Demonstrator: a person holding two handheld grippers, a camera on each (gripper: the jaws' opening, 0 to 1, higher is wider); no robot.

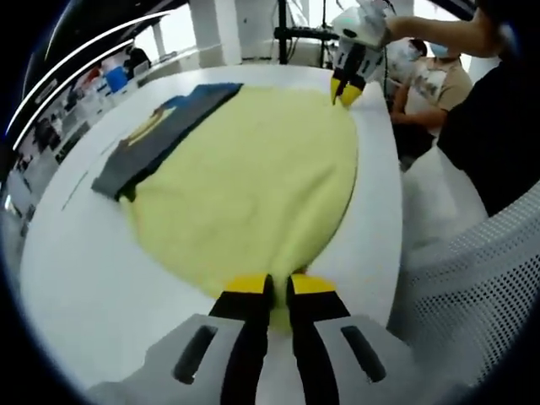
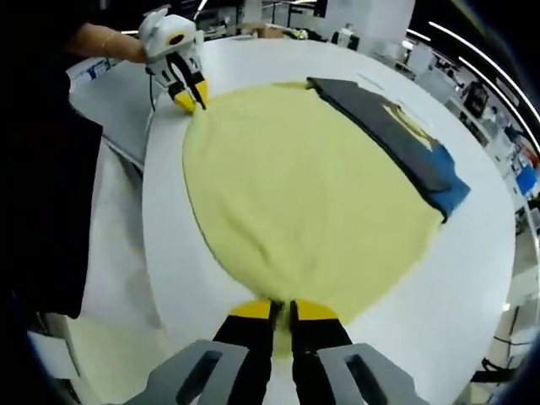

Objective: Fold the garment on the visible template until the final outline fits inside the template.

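Observation:
A pale yellow garment (image 1: 253,177) (image 2: 295,194) lies spread flat on the white table (image 1: 84,278) (image 2: 472,278). In the left gripper view my left gripper (image 1: 279,291) is shut on the garment's near edge, with yellow cloth pinched between its yellow-tipped fingers. It also appears in the right gripper view as the left gripper (image 2: 191,98), on the garment's far corner. My right gripper (image 2: 283,310) is shut on the opposite edge, and the right gripper (image 1: 346,91) grips that far corner in the left gripper view. A dark grey and blue folded cloth (image 1: 164,135) (image 2: 396,126) lies along the garment's side.
A white mesh chair (image 1: 472,287) stands beside the table's edge. A seated person (image 1: 430,80) is beyond the table's far end. Shelves with bottles (image 1: 105,80) run along the room's side. A thin marked line (image 1: 80,186) crosses the table near the dark cloth.

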